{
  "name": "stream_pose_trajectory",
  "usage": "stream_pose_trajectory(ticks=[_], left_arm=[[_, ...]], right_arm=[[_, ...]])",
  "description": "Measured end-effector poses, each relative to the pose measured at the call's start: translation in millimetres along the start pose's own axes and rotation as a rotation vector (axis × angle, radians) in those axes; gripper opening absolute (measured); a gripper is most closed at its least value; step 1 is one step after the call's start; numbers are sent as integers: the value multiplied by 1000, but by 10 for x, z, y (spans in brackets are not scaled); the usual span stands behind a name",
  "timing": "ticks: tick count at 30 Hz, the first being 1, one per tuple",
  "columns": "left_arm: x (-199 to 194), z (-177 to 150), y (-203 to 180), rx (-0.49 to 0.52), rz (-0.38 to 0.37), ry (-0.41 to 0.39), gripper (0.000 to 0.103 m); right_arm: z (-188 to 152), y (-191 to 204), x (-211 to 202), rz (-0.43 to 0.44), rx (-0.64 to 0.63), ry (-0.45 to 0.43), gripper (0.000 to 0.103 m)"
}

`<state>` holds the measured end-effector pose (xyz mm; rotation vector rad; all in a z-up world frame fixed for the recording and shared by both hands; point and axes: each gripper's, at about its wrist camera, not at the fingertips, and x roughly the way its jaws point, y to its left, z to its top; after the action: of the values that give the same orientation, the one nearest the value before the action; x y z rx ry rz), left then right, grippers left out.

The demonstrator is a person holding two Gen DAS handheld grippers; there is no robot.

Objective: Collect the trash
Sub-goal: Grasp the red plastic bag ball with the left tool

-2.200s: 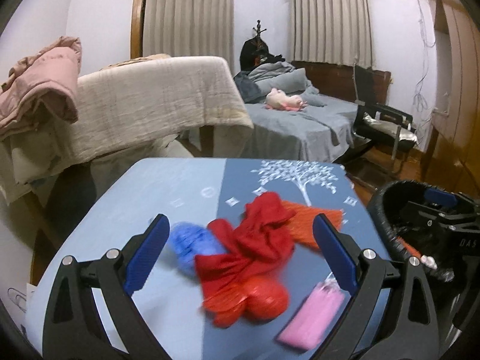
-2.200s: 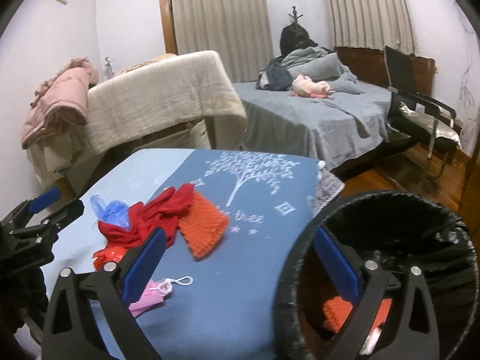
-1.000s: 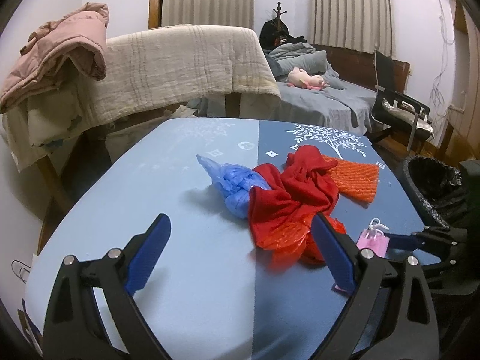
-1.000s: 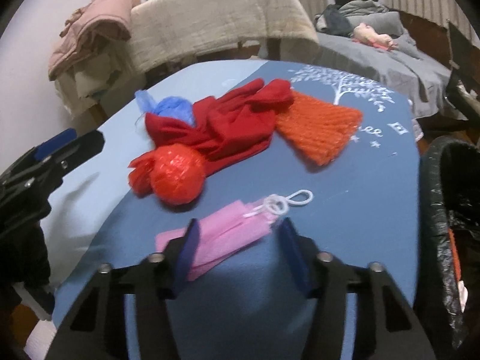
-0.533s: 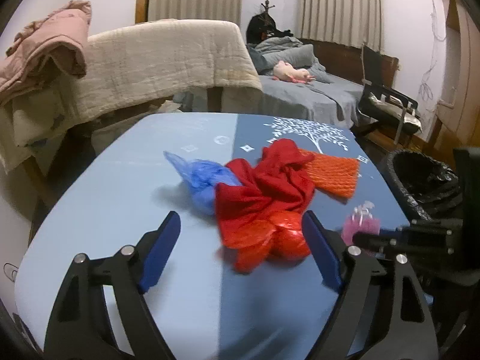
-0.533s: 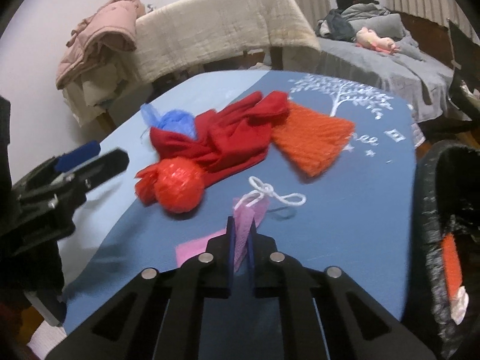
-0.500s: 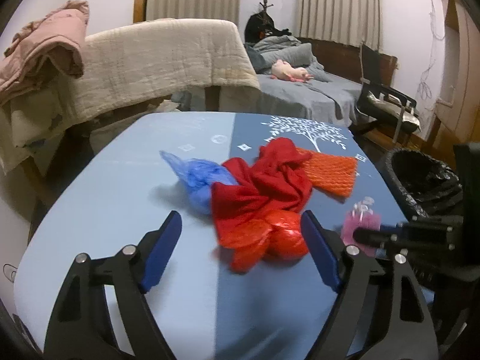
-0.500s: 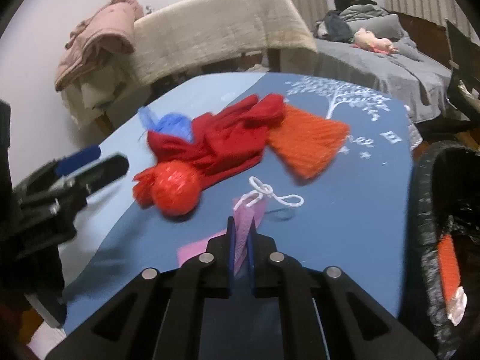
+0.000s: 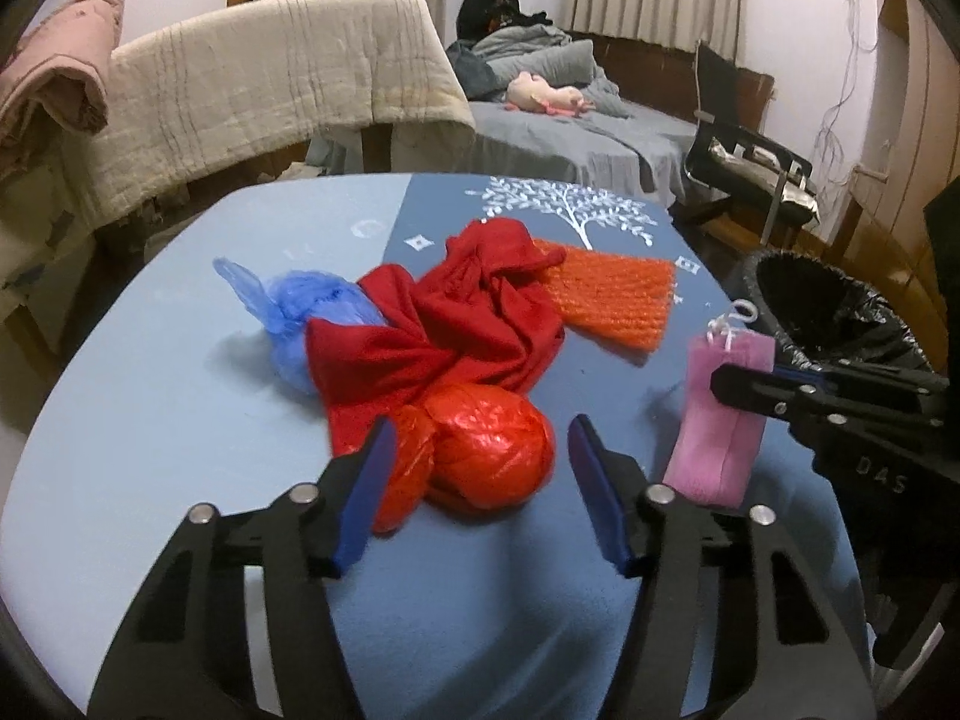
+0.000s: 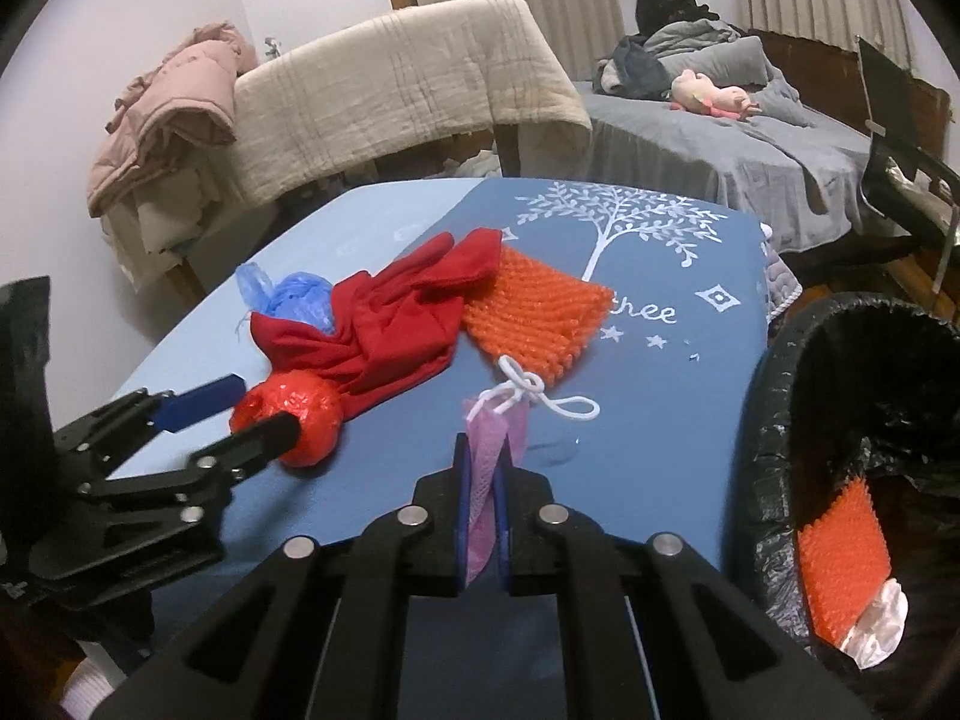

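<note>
table: cloth at middle, crumpled bag to its left, foam net to its right, balled bag in front | my left gripper straddles balled bag | my right gripper pinches pouch above table | bin right of table, foam piece inside
</note>
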<state>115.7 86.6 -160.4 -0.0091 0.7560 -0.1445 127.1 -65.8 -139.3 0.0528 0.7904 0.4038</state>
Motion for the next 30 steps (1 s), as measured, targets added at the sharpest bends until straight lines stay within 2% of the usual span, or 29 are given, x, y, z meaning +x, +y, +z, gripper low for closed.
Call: stream_pose_trajectory(ticks=[2, 9, 10, 16, 19, 20, 21, 22, 23, 26, 30], left_arm=[[51, -7, -17, -3, 2, 14, 42], [10, 8, -78, 4, -12, -8, 19], [-6, 14, -82, 5, -18, -13, 1], [-110, 42, -182, 26, -39, -37, 1], [-85, 36, -186, 16, -36, -25, 5], [-74, 34, -183, 10, -34, -22, 11], [-70, 33, -184, 7, -28, -20, 18], [-61, 33, -180, 4, -25, -18, 37], [-59, 36, -177, 0, -21, -21, 51], [-41, 56, -178, -5, -11, -28, 65], [98, 89, -215, 0, 15, 9, 70]], right_arm=[[1, -3, 0, 0, 2, 0, 7], [18, -44, -75, 5, 12, -15, 7], [27, -47, -95, 6, 14, -20, 7], [75, -86, -187, 8, 20, -44, 7], [77, -103, -197, 5, 23, -46, 7], [73, -111, -198, 3, 24, -46, 7], [72, -118, -197, 2, 25, -45, 7], [71, -127, -197, 0, 26, -45, 7], [72, -138, -197, -3, 28, -45, 7], [77, -183, -203, -10, 37, -46, 7], [70, -230, -202, -16, 44, -43, 7]])
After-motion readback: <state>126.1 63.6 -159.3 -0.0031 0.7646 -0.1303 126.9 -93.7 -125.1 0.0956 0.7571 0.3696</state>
